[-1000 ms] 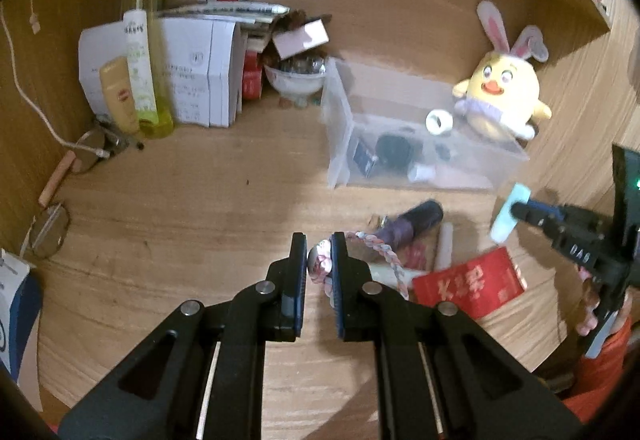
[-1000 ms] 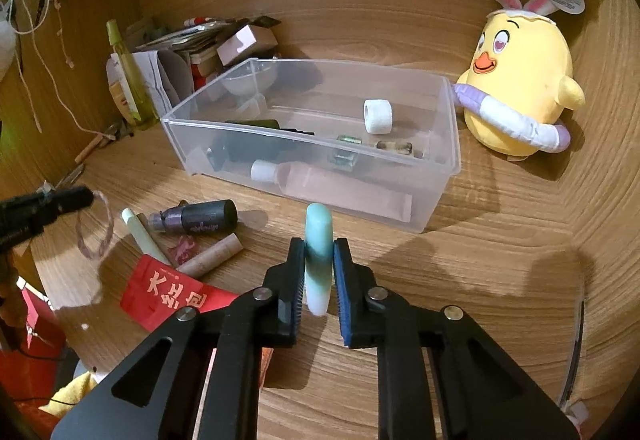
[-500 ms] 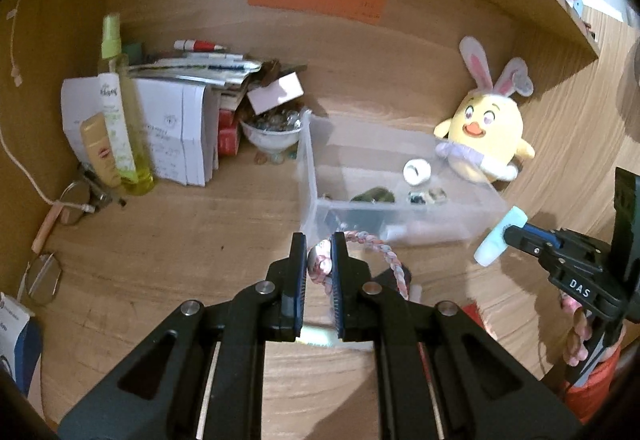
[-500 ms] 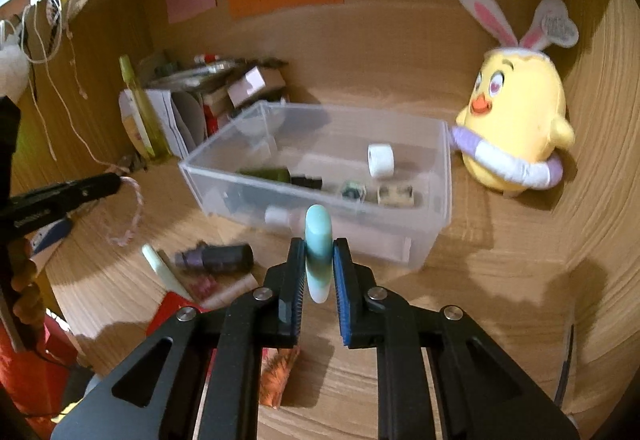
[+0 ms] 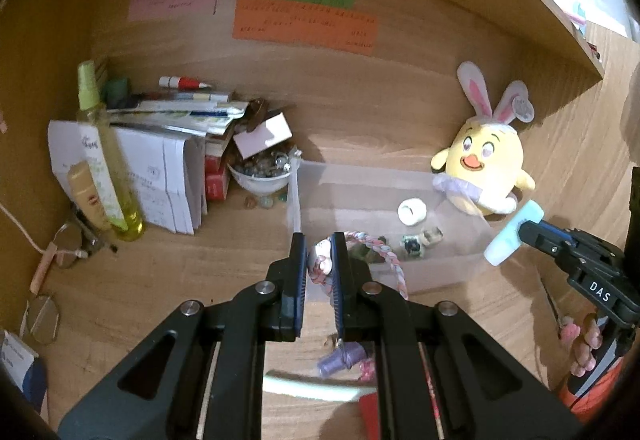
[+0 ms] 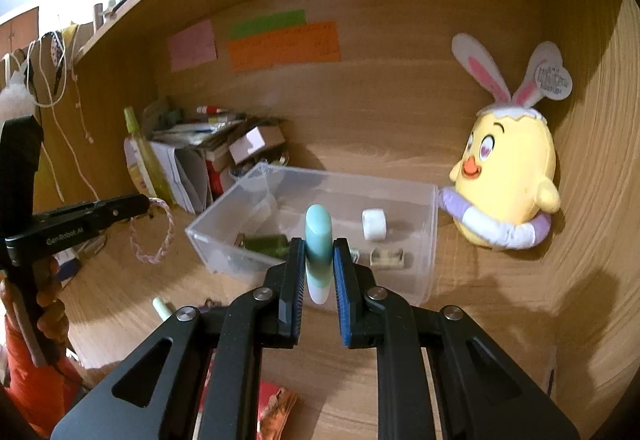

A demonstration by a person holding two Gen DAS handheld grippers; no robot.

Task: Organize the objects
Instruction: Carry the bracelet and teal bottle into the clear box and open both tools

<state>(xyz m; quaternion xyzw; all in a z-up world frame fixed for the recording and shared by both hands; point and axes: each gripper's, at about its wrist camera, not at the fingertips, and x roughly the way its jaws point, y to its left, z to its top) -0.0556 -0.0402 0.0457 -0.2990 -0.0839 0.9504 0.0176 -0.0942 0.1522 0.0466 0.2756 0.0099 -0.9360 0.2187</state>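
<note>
My left gripper [image 5: 319,255] is shut on a pink-and-white braided bracelet [image 5: 390,258], whose loop hangs to the right of the fingers; in the right wrist view the same bracelet [image 6: 154,236] dangles from the left gripper [image 6: 148,203]. My right gripper [image 6: 318,260] is shut on a pale teal tube [image 6: 318,246], held upright in front of the clear plastic bin [image 6: 428,240]. In the left wrist view the tube [image 5: 514,236] sticks out of the right gripper [image 5: 522,230] beside the bin [image 5: 296,195]. Both grippers hover above the desk, short of the bin.
The bin holds a white roll [image 6: 374,224], a dark green bottle [image 6: 266,243] and small bits. A yellow bunny-eared plush [image 6: 508,179] sits right of it. Papers, boxes, a bowl of beads [image 5: 262,169] and a yellow spray bottle [image 5: 102,155] crowd the back left. Tubes [image 5: 316,388] lie below on the desk.
Both grippers have risen with their objects still held. The views now look further over the bin and up the back wall; the desk items below have dropped out of sight or low in frame.
</note>
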